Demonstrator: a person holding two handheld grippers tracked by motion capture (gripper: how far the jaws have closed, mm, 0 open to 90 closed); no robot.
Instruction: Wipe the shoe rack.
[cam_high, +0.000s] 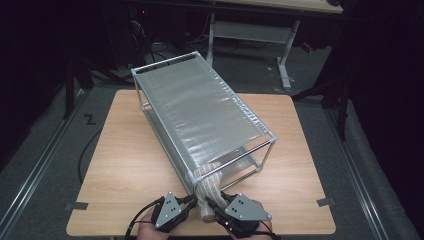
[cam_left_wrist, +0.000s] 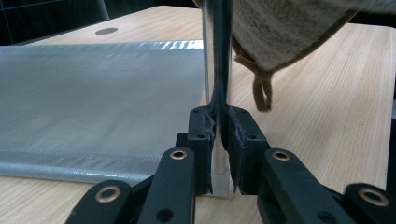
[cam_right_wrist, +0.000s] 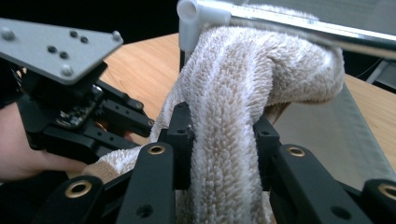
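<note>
Now the towel (cam_high: 209, 187), beige and thick, hangs over the top rail at the near corner of the metal rack (cam_high: 200, 112), which stands slantwise on the wooden desk (cam_high: 125, 165). Its lower end drops down to the desk edge, between the two grippers. The right gripper (cam_high: 225, 202) is closed on the hanging part of the towel: in the right gripper view the black jaws press the soft cloth from both sides, just under the white corner joint (cam_right_wrist: 189, 14) of the rack. The left gripper (cam_high: 192, 200) is closed on the upright corner post (cam_left_wrist: 217, 60) of the rack, low near the desk; in the left gripper view the shiny post stands between the two pads and they touch it. In this view a small loop (cam_left_wrist: 262, 93) of the towel hangs just to the right of the post. Both grippers are near the front edge of the desk, close to each other.
</note>
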